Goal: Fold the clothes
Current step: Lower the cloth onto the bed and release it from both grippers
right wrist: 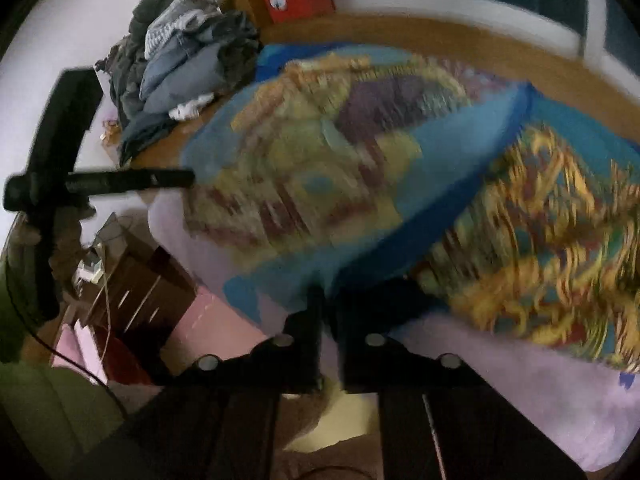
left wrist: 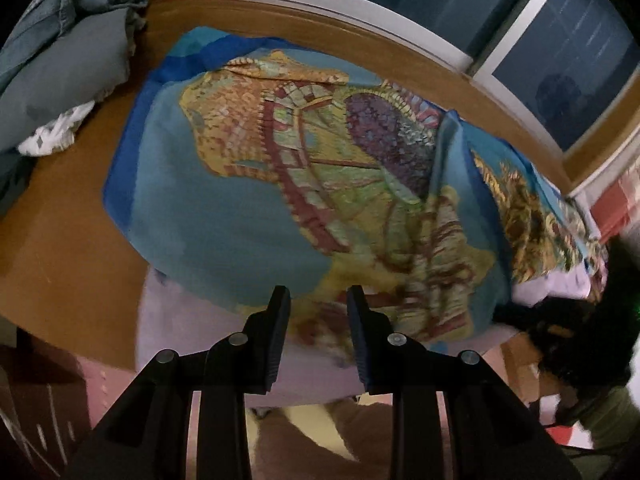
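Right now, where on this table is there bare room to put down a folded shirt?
The widest bare wood lies left of the printed blue cloth, below the heap of grey clothes. A narrower strip runs behind the cloth along the window frame. The middle and right are covered by the cloth, and the far-left corner is crowded by the heap.

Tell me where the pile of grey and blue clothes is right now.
The pile of grey and blue clothes sits at the upper left in both views, on the brown table, left of the blue dinosaur-print garment.
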{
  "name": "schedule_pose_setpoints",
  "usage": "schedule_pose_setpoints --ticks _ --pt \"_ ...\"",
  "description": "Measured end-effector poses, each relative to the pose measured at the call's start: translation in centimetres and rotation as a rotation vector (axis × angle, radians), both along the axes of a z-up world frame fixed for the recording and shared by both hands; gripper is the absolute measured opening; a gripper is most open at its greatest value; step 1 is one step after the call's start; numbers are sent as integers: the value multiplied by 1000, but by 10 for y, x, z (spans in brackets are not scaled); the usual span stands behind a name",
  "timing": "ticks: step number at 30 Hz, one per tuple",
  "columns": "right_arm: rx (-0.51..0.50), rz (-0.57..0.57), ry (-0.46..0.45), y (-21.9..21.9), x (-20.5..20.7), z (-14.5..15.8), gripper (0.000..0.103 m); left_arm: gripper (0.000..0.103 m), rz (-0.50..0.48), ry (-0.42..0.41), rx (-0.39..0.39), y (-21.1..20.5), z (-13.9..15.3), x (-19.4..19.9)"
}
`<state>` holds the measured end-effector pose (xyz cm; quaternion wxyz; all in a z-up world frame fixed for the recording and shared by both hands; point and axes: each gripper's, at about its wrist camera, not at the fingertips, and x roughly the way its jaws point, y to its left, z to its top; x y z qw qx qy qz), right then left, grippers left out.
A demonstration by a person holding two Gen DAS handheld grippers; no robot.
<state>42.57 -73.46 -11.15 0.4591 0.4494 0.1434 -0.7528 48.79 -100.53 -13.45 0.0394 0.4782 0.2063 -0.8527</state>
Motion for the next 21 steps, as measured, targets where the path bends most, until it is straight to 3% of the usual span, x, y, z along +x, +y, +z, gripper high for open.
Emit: schedule_pose_setpoints --ticks 4,12,18,21 --pt "-94 38 44 -26 -3 41 4 29 10 -16 -12 -20 -12 2" --pt "-251 74 102 -123 -70 108 4 29 92 -41 -3 -51 -27 9" --pt "-229 85 47 -217 -132 97 4 29 130 -51 -41 -60 -22 13" --pt "-152 85 57 -261 -155 71 4 29 154 -45 -30 -64 -19 16"
